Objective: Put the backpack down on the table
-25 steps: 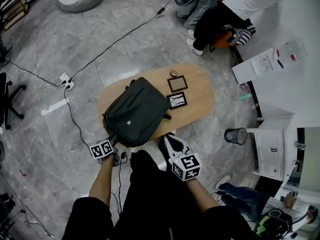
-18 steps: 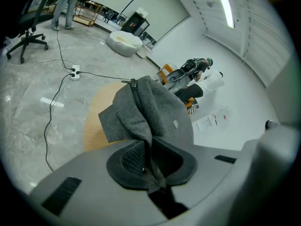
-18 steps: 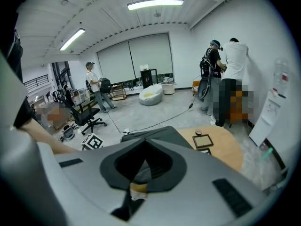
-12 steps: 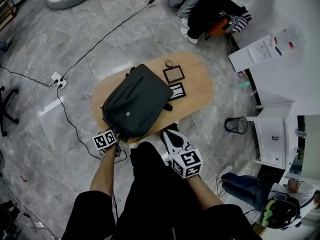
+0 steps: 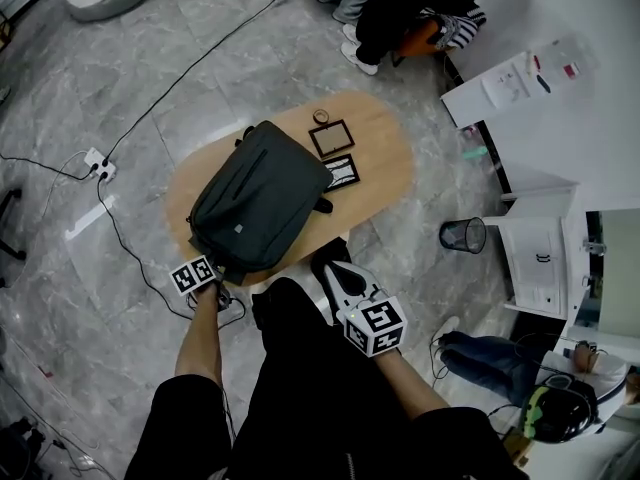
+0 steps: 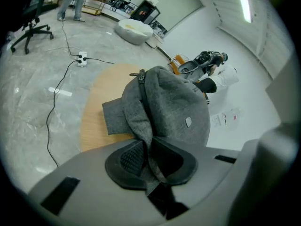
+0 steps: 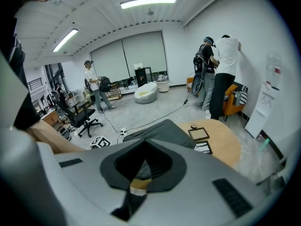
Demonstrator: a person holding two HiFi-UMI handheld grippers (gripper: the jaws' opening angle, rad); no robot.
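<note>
A dark grey, soft-sided fabric backpack [image 5: 262, 196] is seen lying on its back across the near half of an oval, light wooden table [image 5: 385, 168], with its far end just beside two dark-framed pictures [image 5: 335, 154] and its near end at the table edge closest to the person. The left gripper [image 6: 146, 147] is clamped on a fold of the grey fabric, or a strap, at that near end, and in the left gripper view the cloth is drawn up into the jaws in a bunched ridge. The right gripper [image 7: 145, 142] is held apart from the bag, above the table's near edge, with its jaws brought together on nothing. The backpack is judged to be limp rather than stiff. The shell creases and sags wherever it is pulled, so a pinch of loose cloth is likely to lift only that corner while the rest drags. It looks lightly filled and moderate in weight, though how full it is cannot be read from outside. The woven surface is judged to give the pads good friction, so slipping is a small concern, and nothing fragile is apparent. A firmer hold is expected at a sewn strap or the top handle, where the load is carried by stitching, not by thin cloth. Because most of the bag appears already borne by the table, little effort is thought to be needed to let the near end settle.
</note>
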